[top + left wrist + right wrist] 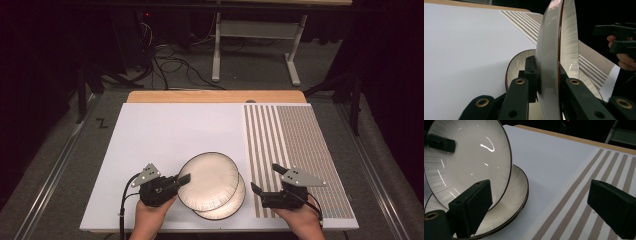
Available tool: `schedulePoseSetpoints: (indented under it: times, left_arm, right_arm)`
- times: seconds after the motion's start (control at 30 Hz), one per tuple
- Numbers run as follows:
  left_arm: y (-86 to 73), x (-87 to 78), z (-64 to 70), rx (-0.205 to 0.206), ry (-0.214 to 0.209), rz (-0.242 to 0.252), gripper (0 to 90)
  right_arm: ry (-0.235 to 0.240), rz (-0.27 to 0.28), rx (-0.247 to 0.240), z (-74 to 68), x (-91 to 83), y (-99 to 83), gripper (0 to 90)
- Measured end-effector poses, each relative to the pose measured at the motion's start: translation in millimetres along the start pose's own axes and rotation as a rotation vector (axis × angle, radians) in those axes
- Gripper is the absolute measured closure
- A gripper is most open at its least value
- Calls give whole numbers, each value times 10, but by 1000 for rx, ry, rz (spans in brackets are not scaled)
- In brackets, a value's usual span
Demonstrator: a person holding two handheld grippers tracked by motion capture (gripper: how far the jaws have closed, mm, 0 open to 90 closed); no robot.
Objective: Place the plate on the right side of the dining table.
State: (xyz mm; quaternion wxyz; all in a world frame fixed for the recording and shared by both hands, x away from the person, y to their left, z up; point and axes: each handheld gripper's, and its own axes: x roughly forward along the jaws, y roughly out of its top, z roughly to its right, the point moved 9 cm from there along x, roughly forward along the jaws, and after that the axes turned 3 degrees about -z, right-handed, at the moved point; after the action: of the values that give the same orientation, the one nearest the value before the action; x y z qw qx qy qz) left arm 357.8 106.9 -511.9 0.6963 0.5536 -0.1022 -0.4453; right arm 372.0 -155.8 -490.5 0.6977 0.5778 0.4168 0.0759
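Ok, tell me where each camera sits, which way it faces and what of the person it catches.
High view: above the person's side, facing forward and down on the white table; both hands, left gripper and right gripper.
Left gripper view: rides the left gripper, along its jaws clamped on the tilted white dark-rimmed plate; the other hand's fingers.
Right gripper view: rides the right gripper, facing the plate across the striped mat.
All three share that plate.

The upper plate [208,180] is cream-white with fine grey streaks toward a dark rim — the lower plate [231,204] matches it. The desk [170,130] is white, edged in pale wood at 12 o'clock; its mat [295,145] carries brown-and-white stripes. Both grippers — left [184,178], right [265,180] — are black with grey plates.
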Motion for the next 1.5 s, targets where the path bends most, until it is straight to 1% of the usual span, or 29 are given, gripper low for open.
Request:
schedulePoseSetpoints:
  times: [0.07,0.1,0.13,0.17,0.23,0.27,0.3,0.33,0.4,0.47,0.57,0.7,0.73,0.8,0.83,0.87,0.9,0.93,0.97,1.03,1.07,1.17,1.2,1.3,1.33,1.37,1.5]
  left_arm:
    - [1,-1,3,3,1,1,804]
    - [2,-2,6,6,2,0,804]
    - [3,-3,7,7,3,0,804]
    - [3,-4,9,9,4,0,804]
    - [4,-3,10,11,2,0,804]
    - [5,-3,10,11,2,0,804]
    - [6,-3,11,12,2,-1,804]
    - [6,-3,11,13,2,-1,804]
    - [7,-3,13,15,2,0,804]
    - [8,-3,14,16,1,0,804]
    - [10,-2,14,19,-1,0,804]
    - [15,-1,18,28,-4,0,804]
    - [15,-2,19,30,-3,0,804]
    - [15,-2,21,31,-4,1,804]
    - [16,-2,22,31,-4,0,804]
    - [16,-2,22,31,-4,0,804]
    - [17,-2,24,31,-3,-1,804]
    - [18,-6,33,36,-2,0,804]
    - [18,-6,33,36,-2,0,804]
    - [23,-8,49,49,1,-1,804]
    - [23,-8,49,49,1,-1,804]
    - [24,-7,55,52,0,1,804]
    - [23,-6,56,53,0,2,804]
    - [24,-5,58,55,-2,2,804]
    - [24,-5,58,55,-2,2,804]
    - [25,-3,60,57,-3,0,804]
    - [29,-2,72,66,-4,-1,804]
  right_arm:
    - [2,-3,-1,-9,25,11,66]
    - [13,-9,-10,-35,77,32,96]
    - [13,-9,-10,-35,77,32,96]
    - [26,-6,-7,-60,132,54,105]
    - [27,-8,-12,-65,150,59,110]
    - [38,-4,-7,-99,195,78,126]
    - [38,-4,-7,-99,195,78,126]
    - [48,-11,-13,-135,233,75,133]
    - [51,-15,-16,-148,250,73,135]
    - [60,-20,-23,-185,316,78,141]
    - [58,-27,-38,-209,376,114,145]
    - [70,-23,-26,-212,433,161,150]
    - [79,-26,-23,-220,474,160,154]
    - [83,-26,-15,-230,488,154,155]
    - [95,-18,-2,-271,529,103,162]
    - [95,-18,-2,-271,529,103,162]
    - [117,-46,0,-321,577,24,165]
    - [117,-58,-7,-332,590,0,166]
    - [117,-58,-7,-332,590,0,166]
    - [129,-68,3,-354,626,-58,180]
    - [132,-77,4,-358,641,-76,180]
    - [138,-81,9,-378,676,-93,187]
    - [146,-85,16,-397,695,-98,208]
    - [155,-82,10,-436,723,-103,285]
    - [155,-82,10,-436,723,-103,285]
    - [158,-89,16,-454,740,-110,306]
    - [169,-84,28,-464,759,-108,358]
